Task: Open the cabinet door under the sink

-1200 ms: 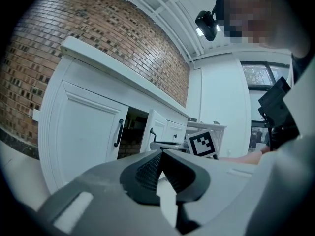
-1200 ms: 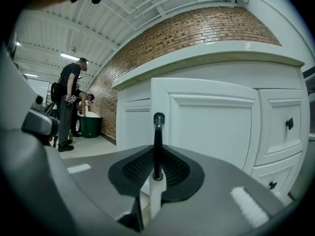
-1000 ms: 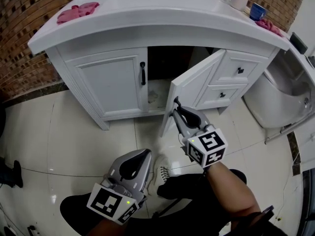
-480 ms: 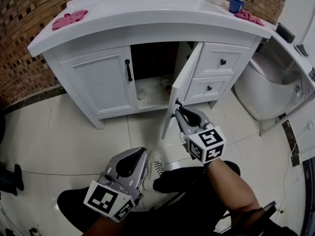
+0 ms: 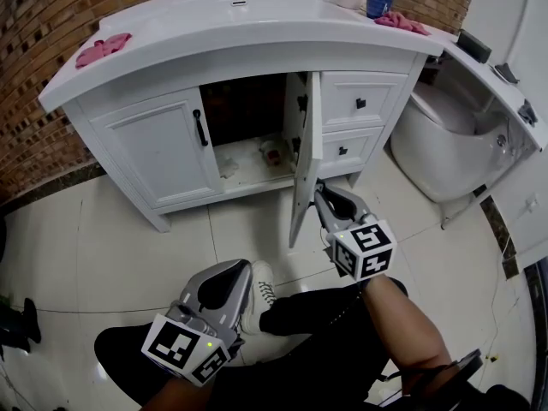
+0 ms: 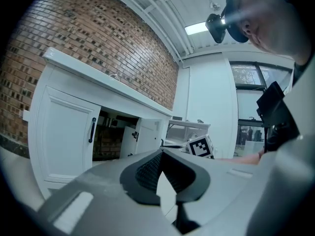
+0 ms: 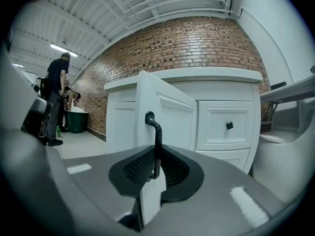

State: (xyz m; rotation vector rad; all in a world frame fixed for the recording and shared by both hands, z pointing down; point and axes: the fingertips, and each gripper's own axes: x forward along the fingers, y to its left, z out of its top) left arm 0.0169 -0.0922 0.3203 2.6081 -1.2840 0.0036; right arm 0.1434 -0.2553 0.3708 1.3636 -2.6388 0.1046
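Observation:
The white vanity [image 5: 257, 24] has two cabinet doors under the sink. The right door [image 5: 304, 148] stands swung out, edge-on to me in the head view. My right gripper [image 5: 319, 188] is at that door's outer edge, and its jaws are closing with the black door handle [image 7: 156, 132] between the pads [image 7: 138, 168]. The left door [image 5: 158, 148] stays shut, its black handle [image 5: 199, 127] untouched. My left gripper [image 5: 242, 270] hangs low near my leg, far from the cabinet, shut and empty. The left gripper [image 6: 160, 154] points toward the open cabinet.
The open compartment [image 5: 248, 157] shows a white floor with small items on it. Two drawers [image 5: 360, 101] sit right of the open door, and a white toilet [image 5: 437, 135] stands further right. Pink cloths [image 5: 101, 48] and a blue cup [image 5: 378, 2] lie on the counter. My shoe [image 5: 257, 294] rests on the tiles.
The right door has swung further out, from angled across the opening to edge-on, with my right gripper moving along on its handle. The left gripper has drifted slightly.

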